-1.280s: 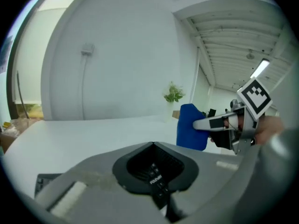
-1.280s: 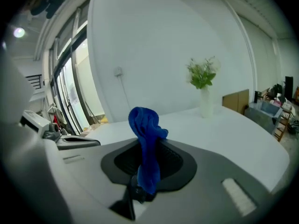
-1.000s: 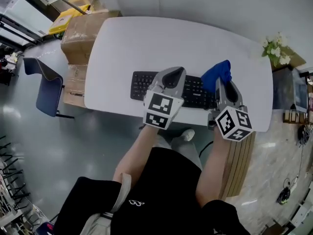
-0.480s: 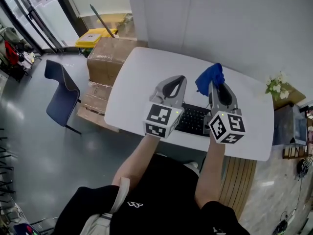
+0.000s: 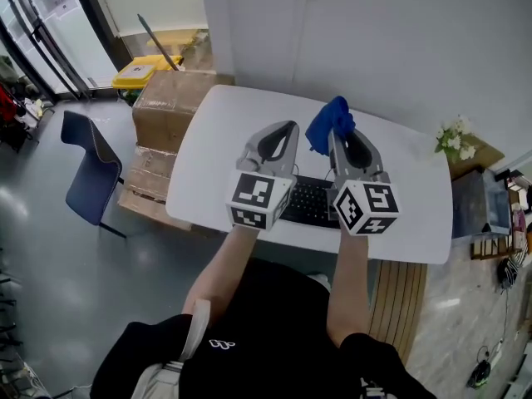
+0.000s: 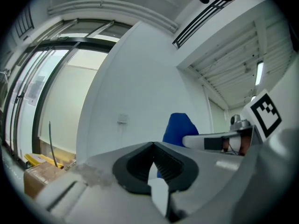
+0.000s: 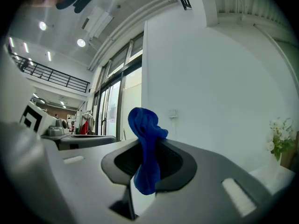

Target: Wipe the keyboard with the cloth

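- Since a second ago, both grippers are riding higher above the white table (image 5: 212,135), lifting the blue cloth (image 5: 330,121) clear of the black keyboard (image 5: 309,204).
- The right gripper (image 5: 333,136) is pinching the cloth between its jaws.
- The left gripper (image 5: 286,128) is holding its jaws together, gripping nothing.
- The keyboard is lying near the table's near edge, below both grippers.

Office-like workspace with a high ceiling: a white oval table (image 5: 416,223) carrying a black keyboard (image 5: 308,203) stands against a plain white wall on a polished grey floor (image 5: 50,289). A blue chair (image 5: 87,169), stacked cardboard boxes (image 5: 166,110) and tall dark-framed glass walls (image 5: 58,15) are on one side. White flowers (image 5: 453,137) are on the other.
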Action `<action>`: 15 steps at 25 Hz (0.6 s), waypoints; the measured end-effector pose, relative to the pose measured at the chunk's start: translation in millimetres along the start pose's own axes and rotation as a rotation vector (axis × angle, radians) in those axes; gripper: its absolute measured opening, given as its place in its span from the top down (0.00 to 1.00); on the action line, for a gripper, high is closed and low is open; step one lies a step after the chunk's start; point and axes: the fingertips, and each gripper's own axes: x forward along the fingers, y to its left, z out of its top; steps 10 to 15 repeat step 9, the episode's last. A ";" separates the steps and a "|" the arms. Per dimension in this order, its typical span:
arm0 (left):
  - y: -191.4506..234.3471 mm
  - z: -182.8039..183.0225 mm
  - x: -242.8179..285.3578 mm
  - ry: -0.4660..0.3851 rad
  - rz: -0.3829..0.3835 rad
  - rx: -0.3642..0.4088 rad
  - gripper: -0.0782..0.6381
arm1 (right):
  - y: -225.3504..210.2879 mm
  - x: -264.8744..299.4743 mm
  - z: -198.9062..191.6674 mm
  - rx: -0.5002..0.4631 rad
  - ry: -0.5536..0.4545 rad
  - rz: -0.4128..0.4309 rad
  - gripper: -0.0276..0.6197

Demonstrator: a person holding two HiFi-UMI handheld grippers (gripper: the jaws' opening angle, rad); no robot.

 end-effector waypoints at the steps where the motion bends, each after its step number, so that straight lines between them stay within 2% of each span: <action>1: -1.1 1.6 0.5 0.000 -0.004 0.000 0.89 | -0.2 -0.1 -0.7 0.000 0.002 -0.002 0.84; 15: 0.2 13.3 0.3 -0.023 0.005 -0.007 0.89 | 3.5 -2.7 6.0 -0.012 -0.006 0.004 0.84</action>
